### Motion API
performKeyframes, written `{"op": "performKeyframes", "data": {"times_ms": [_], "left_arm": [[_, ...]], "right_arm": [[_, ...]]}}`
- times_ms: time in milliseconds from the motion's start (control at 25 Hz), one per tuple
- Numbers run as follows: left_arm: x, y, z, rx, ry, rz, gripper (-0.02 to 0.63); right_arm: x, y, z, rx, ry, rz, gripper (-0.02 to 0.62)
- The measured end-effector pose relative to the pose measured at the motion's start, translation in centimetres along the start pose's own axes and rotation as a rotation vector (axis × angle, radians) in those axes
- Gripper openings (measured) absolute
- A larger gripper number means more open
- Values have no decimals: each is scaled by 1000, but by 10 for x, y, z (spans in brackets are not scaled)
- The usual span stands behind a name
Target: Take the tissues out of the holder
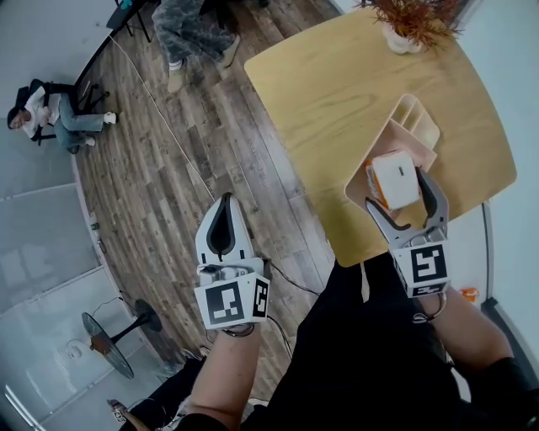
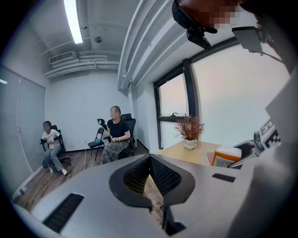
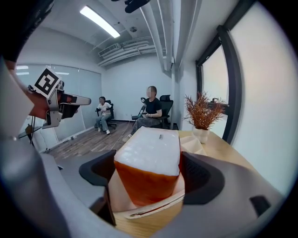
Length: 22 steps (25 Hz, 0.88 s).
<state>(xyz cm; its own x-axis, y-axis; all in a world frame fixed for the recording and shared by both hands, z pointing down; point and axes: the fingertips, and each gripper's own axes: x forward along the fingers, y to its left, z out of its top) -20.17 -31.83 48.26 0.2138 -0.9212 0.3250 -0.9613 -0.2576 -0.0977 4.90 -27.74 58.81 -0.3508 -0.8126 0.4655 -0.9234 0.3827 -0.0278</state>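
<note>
1. Left gripper [image 1: 224, 206]: jaws clenched, empty, over the floor [image 1: 168, 168], off the desk [image 1: 337, 84].
2. Tissue pack [image 1: 394, 172] stands in the holder [image 1: 396, 135] near the desk's front edge. Right gripper [image 1: 396, 189]: jaws released, straddling the pack.
3. Close squarely on the pack's sides and lift straight up; the holder may drag.
4. Room overhead is open; plant [image 1: 413, 21] well apart.

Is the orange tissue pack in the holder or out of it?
In: the tissue pack stands inside the holder, right gripper open jaws flanking it.
</note>
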Motion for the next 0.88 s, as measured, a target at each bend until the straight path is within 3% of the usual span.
{"op": "performKeyframes", "data": {"times_ms": [280,440,880], "left_arm": [[0,4,-10,-2,19,11,5],[-2,6,-10,-6,17,18,5],[-12,12,7,-16,-19,47,5]], "right_arm": [[11,-11,-16,19,61,-2,436],[11,-13,-18,7,62,4,331],[8,-11,-11,-25,75,47,293]]}}
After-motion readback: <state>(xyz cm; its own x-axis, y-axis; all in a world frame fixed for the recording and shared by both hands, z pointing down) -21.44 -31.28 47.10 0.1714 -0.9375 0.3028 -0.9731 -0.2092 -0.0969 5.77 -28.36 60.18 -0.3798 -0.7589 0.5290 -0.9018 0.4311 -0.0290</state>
